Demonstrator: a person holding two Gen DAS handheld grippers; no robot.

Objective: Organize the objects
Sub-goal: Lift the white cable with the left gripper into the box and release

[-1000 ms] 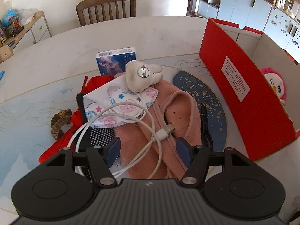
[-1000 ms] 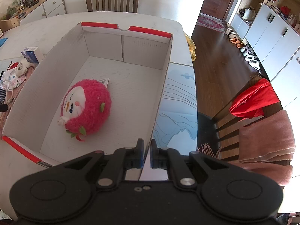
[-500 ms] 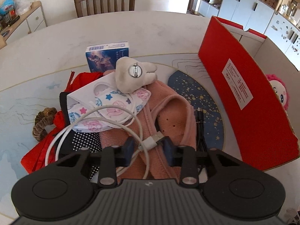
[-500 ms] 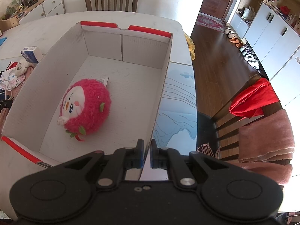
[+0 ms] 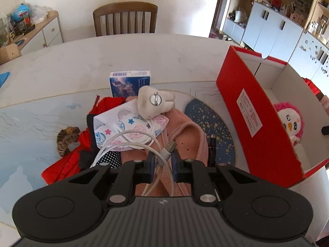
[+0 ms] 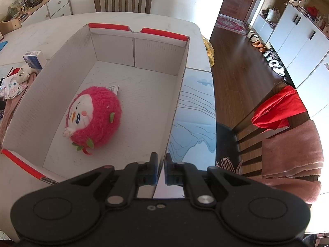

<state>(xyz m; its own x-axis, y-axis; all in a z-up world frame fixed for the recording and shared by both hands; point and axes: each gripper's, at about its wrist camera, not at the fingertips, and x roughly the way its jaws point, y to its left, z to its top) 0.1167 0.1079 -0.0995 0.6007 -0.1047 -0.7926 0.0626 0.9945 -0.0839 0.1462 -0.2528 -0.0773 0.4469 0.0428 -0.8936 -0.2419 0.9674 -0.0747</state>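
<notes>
A pile lies on the table in the left wrist view: a white USB cable point(image 5: 131, 133) on a patterned face mask point(image 5: 123, 127), a tooth-shaped plush point(image 5: 152, 103), a pink slipper point(image 5: 185, 135) and a blue carton point(image 5: 128, 82). My left gripper point(image 5: 162, 160) is closing its jaws on the cable near its plug, and the pads pinch the strands. The red cardboard box point(image 5: 246, 111) stands to the right. A pink plush point(image 6: 96, 115) sits inside it. My right gripper point(image 6: 161, 160) is shut on the box's near right wall point(image 6: 181, 78).
A brown scrunchie point(image 5: 65, 138) and red cloth point(image 5: 67, 162) lie left of the pile. A black cable point(image 5: 211, 150) rests on a dark speckled mat point(image 5: 205, 119). A wooden chair point(image 5: 125, 18) stands behind the table. Another chair point(image 6: 277, 111), draped with cloths, is at the right.
The left jaws have closed from wide apart onto the white cable, and the gripper has risen a little with it. The right gripper and the box have not moved.
</notes>
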